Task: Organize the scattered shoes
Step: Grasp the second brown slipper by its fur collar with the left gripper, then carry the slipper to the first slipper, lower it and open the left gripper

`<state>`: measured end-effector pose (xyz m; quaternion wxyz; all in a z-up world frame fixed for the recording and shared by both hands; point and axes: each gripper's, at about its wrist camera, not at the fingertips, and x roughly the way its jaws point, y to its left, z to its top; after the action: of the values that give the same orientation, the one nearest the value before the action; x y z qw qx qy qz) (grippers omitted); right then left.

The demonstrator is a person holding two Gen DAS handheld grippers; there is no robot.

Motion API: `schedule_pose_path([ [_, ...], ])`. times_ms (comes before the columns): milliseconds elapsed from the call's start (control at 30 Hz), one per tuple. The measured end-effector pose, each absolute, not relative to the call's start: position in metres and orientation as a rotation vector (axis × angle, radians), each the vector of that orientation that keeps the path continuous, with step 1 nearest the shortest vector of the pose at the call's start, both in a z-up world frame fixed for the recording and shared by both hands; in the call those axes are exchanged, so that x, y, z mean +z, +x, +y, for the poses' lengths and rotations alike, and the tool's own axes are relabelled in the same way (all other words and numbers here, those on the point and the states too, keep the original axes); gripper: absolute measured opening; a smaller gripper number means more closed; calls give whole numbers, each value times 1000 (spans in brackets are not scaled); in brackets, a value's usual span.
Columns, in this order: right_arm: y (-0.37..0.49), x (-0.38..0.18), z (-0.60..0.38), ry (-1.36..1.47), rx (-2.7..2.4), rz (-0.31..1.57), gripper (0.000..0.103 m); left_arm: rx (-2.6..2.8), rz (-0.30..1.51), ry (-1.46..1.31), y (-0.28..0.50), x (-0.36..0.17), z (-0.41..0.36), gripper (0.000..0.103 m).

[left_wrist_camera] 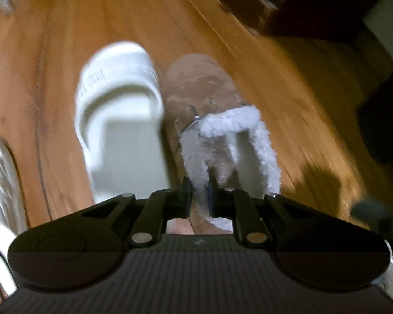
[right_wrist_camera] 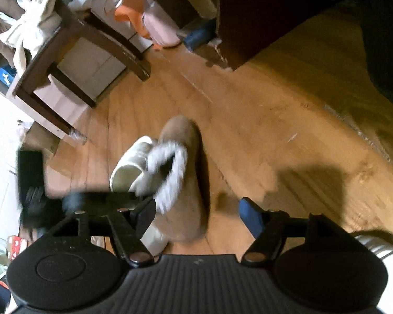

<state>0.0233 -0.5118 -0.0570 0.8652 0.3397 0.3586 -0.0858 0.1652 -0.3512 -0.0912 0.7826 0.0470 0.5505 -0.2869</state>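
In the left wrist view, the slide sandal [left_wrist_camera: 118, 110] lies on the floor [left_wrist_camera: 288, 91] at centre left, touching the fur-lined slipper [left_wrist_camera: 209, 110] to its right. A vent grille [left_wrist_camera: 0, 178] sits at the left edge. In the right wrist view, a chair [right_wrist_camera: 73, 60] stands upper left, behind both shoes

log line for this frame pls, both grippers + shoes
left gripper: shut on fleece collar of tan slipper | right gripper: open, empty, beside it | white slide: on wood floor, next to slipper
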Motion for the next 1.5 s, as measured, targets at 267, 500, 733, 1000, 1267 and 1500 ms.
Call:
schedule_pose_path([
  [267, 21, -64, -521, 751, -194, 747, 78, -474, 1050, 287, 177, -104, -376, 80],
  [500, 21, -72, -526, 768, -210, 753, 78, -499, 926, 293, 169, -116, -380, 10],
  [733, 15, -66, -534, 738, -223, 757, 79, -547, 887, 213, 151, -82, -354, 4],
  [1000, 15, -73, -540, 775, -226, 764, 81, -570, 881, 329, 165, -94, -378, 31],
  [1267, 18, -78, -532, 765, -192, 787, 81, -581, 790, 471, 154, -105, -378, 66],
  [1500, 22, -91, -537, 792, -202, 797, 81, -554, 596, 683, 152, -128, -412, 55],
])
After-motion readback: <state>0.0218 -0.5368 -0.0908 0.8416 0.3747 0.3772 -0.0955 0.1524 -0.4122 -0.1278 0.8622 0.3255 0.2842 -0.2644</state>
